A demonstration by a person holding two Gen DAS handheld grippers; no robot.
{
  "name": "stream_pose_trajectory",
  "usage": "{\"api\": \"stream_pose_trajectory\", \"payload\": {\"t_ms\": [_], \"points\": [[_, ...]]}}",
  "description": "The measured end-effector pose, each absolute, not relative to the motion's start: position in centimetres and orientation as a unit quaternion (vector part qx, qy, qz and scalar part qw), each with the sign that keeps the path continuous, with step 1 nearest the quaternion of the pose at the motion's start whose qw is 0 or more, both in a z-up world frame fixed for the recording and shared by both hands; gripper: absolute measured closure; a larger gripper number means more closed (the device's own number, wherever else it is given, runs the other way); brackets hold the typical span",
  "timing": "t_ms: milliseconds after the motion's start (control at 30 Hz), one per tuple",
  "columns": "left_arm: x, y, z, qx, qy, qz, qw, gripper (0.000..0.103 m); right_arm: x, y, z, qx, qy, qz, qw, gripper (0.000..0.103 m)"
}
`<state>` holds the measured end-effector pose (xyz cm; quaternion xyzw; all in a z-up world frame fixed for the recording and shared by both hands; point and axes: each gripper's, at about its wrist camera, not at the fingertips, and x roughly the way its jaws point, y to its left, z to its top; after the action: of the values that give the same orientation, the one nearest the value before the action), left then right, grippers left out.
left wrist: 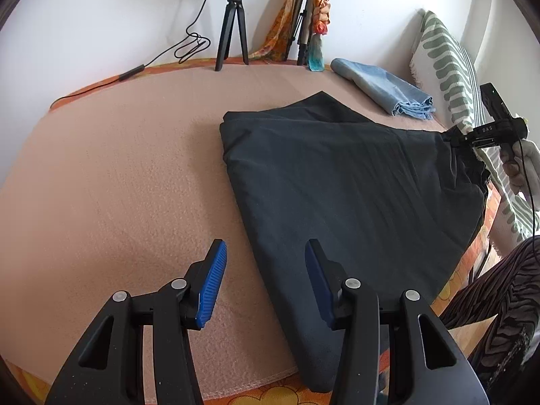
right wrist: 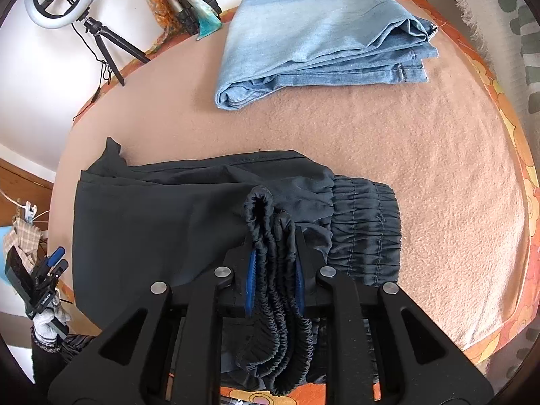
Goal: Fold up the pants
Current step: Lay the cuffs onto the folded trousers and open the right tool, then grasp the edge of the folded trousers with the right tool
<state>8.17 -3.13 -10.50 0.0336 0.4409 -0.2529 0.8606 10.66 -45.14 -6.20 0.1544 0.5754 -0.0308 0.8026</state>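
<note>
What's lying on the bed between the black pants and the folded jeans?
Nothing. In the right wrist view, only bare pink blanket separates the black pants from the folded jeans.

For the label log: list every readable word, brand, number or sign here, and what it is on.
"DAS": white letters on the right tongs' black body, left wrist view.
Small white print on the left tongs' body, right wrist view: too small to read.
Nothing else bears text.
</note>
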Motion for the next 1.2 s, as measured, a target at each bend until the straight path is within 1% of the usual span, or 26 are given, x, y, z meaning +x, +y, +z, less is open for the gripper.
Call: {"api": "stream_pose_trajectory", "payload": {"t_ms": [67, 133, 167, 300, 467, 633, 800, 933, 1000, 1200], "points": [[8.0, -3.0, -10.8, 0.031, 0.446, -0.253, 0.858, 0.056, 10.6, -44.7, -5.6, 0.127, 0.568, -0.044, 0.812, 0.07], [7.9, -2.8, -11.0, 0.023, 0.451, -0.254, 0.855, 0.056, 10.5, -44.4, -4.6, 0.107, 0.555, -0.056, 0.823, 0.062], [7.8, -2.7, -11.2, 0.018, 0.454, -0.255, 0.853, 0.056, 10.4, -44.1, -3.9, 0.099, 0.545, -0.063, 0.83, 0.059], [7.3, -2.5, -11.9, 0.004, 0.469, -0.257, 0.845, 0.056, 10.0, -42.7, -0.7, 0.09, 0.504, -0.058, 0.857, 0.058], [6.7, -2.1, -12.1, -0.021, 0.472, -0.261, 0.842, 0.056, 11.4, -38.5, 1.9, 0.091, 0.47, 0.022, 0.878, 0.058], [6.2, -1.7, -12.2, -0.051, 0.475, -0.274, 0.835, 0.056, 14.4, -33.3, 1.5, 0.097, 0.466, 0.1, 0.874, 0.058], [6.0, -1.1, -12.4, -0.087, 0.478, -0.29, 0.825, 0.056, 17.3, -27.3, -0.1, 0.072, 0.476, 0.155, 0.863, 0.058], [6.0, -0.9, -12.5, -0.123, 0.48, -0.312, 0.811, 0.06, 20.3, -22.9, -2.3, 0.061, 0.509, 0.184, 0.838, 0.058], [5.9, -1.2, -12.3, -0.124, 0.475, -0.319, 0.811, 0.071, 21.8, -20.4, -3.6, 0.054, 0.534, 0.192, 0.821, 0.058], [5.3, -2.3, -10.8, -0.113, 0.447, -0.342, 0.819, 0.079, 25.2, -12.6, -8.0, 0.016, 0.603, 0.194, 0.774, 0.057]]}}
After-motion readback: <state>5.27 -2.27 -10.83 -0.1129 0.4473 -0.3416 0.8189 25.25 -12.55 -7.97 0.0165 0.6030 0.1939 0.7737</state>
